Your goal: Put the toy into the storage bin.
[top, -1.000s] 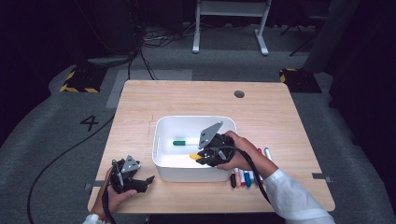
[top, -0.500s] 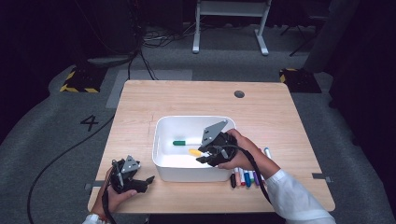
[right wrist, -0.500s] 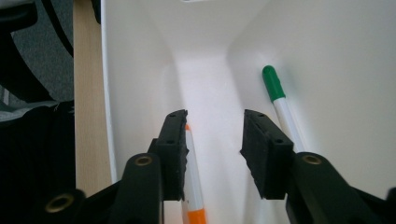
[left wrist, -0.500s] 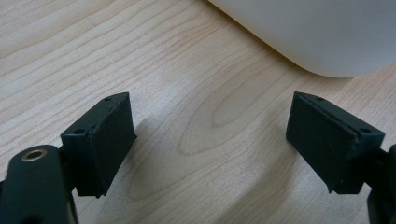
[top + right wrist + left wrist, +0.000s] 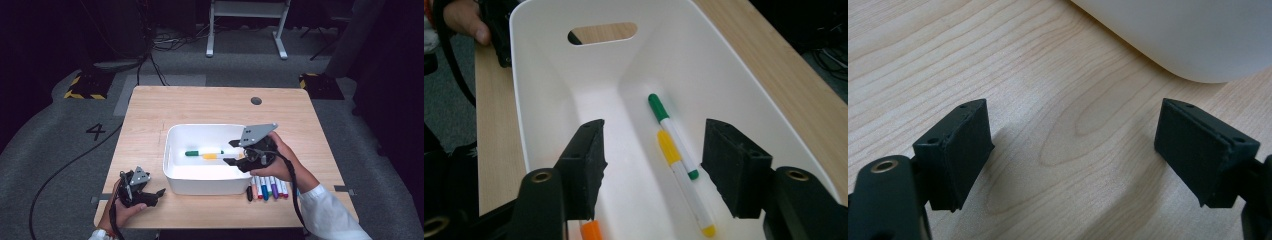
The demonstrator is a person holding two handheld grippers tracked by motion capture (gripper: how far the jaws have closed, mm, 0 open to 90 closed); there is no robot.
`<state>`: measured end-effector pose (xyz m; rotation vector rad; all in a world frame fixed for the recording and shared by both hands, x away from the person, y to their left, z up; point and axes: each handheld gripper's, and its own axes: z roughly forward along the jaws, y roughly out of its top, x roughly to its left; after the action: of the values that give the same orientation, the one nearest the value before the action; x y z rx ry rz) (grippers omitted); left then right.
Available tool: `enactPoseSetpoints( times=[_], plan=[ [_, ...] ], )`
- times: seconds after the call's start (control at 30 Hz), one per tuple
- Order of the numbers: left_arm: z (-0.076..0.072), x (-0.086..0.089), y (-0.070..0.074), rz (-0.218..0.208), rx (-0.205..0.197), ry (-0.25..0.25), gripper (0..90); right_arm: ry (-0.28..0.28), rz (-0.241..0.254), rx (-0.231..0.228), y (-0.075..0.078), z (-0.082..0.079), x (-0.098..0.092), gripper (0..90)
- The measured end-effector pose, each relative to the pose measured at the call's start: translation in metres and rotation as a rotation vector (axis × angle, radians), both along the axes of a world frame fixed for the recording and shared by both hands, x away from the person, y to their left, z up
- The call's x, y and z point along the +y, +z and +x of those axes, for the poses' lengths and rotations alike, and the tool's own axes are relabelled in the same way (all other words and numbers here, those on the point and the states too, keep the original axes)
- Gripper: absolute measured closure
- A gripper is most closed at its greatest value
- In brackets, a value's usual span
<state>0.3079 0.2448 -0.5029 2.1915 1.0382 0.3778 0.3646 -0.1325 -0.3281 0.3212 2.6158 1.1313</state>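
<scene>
A white bin [image 5: 200, 185] stands mid-table with a green marker [image 5: 197, 153] and a yellow marker [image 5: 215, 156] lying in it. My right gripper [image 5: 231, 152] hovers over the bin's right end. Its jaws have just been opening and hold nothing. In the right gripper view the gripper [image 5: 654, 160] looks down on the green marker [image 5: 669, 127], the yellow marker [image 5: 679, 175] and an orange marker tip [image 5: 591, 231] on the bin floor. My left gripper [image 5: 154, 196] rests open on the table left of the bin, its jaws [image 5: 1073, 145] wide over bare wood.
Several coloured markers [image 5: 267, 187] lie in a row on the table at the bin's front right corner. The bin wall [image 5: 1188, 35] is close ahead of the left gripper. A dark round hole [image 5: 256, 100] sits at the table's far right.
The right gripper has let go of the yellow marker, which now lies in the bin. It has risen and drawn back to the right with its jaws apart. The left gripper has not moved.
</scene>
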Motion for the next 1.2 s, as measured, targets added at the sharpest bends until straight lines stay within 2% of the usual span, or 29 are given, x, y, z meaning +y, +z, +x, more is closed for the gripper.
enactPoseSetpoints(
  times=[0.1, 0.13, 0.17, 0.23, 0.33, 0.37, 0.4, 0.43, 0.5, 0.53, 0.6, 0.63, 0.7, 0.87, 0.9, 0.93, 1.03, 1.07, 1.2],
  plan=[
    [0.000, 0.000, 0.000, 0.001, -0.001, -0.001, 15.4, -0.025, 0.023, -0.014, 0.004, -0.001, -0.010, 41.8],
    [0.000, 0.000, 0.000, 0.000, 0.000, 0.000, 15.4, -0.050, 0.050, -0.021, 0.009, -0.002, -0.022, 41.6],
    [0.000, 0.000, 0.000, 0.000, 0.000, 0.000, 15.4, -0.062, 0.057, -0.029, 0.010, -0.003, -0.028, 40.8],
    [0.000, 0.000, 0.000, 0.003, -0.003, 0.000, 15.4, -0.078, 0.060, -0.035, 0.011, -0.004, -0.033, 39.9],
    [0.000, 0.000, 0.000, 0.002, -0.001, 0.000, 15.4, -0.135, 0.056, -0.077, 0.010, -0.007, -0.057, 37.2],
    [0.000, 0.000, 0.000, 0.002, -0.001, 0.000, 15.3, -0.135, 0.056, -0.077, 0.010, -0.007, -0.057, 37.2],
    [0.000, 0.000, 0.000, 0.002, -0.001, 0.000, 15.3, -0.170, 0.063, -0.089, 0.008, -0.008, -0.071, 37.0],
    [0.000, 0.000, 0.000, 0.004, -0.003, -0.002, 15.4, -0.180, 0.068, -0.090, 0.007, -0.009, -0.078, 36.9],
    [0.000, 0.000, 0.000, 0.003, -0.004, -0.002, 15.4, -0.195, 0.076, -0.091, 0.006, -0.010, -0.083, 36.6],
    [0.000, 0.000, 0.000, 0.002, -0.001, 0.000, 15.3, -0.232, 0.082, -0.088, 0.001, -0.013, -0.098, 36.3],
    [0.000, 0.000, 0.000, 0.001, 0.000, 0.000, 15.4, -0.257, 0.089, -0.080, -0.007, -0.016, -0.110, 36.0],
    [0.000, 0.000, 0.000, 0.001, 0.000, 0.000, 15.3, -0.257, 0.089, -0.080, -0.007, -0.016, -0.110, 36.0],
    [0.000, 0.000, 0.000, 0.003, -0.002, 0.001, 15.4, -0.288, 0.079, -0.069, -0.024, -0.020, -0.128, 34.9],
    [0.000, 0.000, 0.000, 0.002, -0.001, 0.001, 15.3, -0.340, 0.048, -0.024, -0.056, -0.024, -0.156, 34.8],
    [0.000, 0.000, 0.000, 0.002, -0.001, 0.001, 15.4, -0.340, 0.048, -0.024, -0.056, -0.024, -0.156, 34.8],
    [0.000, 0.000, 0.000, 0.003, -0.004, 0.003, 15.4, -0.360, 0.039, -0.008, -0.067, -0.025, -0.164, 34.7],
    [0.000, 0.000, 0.000, 0.005, -0.005, 0.001, 15.3, -0.379, 0.045, 0.009, -0.075, -0.027, -0.169, 34.7],
    [0.000, 0.000, 0.000, 0.001, 0.000, 0.001, 15.3, -0.396, 0.056, 0.027, -0.086, -0.028, -0.174, 34.7],
    [0.000, 0.000, 0.000, 0.004, -0.004, 0.003, 15.4, -0.414, 0.054, 0.071, -0.105, -0.029, -0.180, 34.7]
  ],
)
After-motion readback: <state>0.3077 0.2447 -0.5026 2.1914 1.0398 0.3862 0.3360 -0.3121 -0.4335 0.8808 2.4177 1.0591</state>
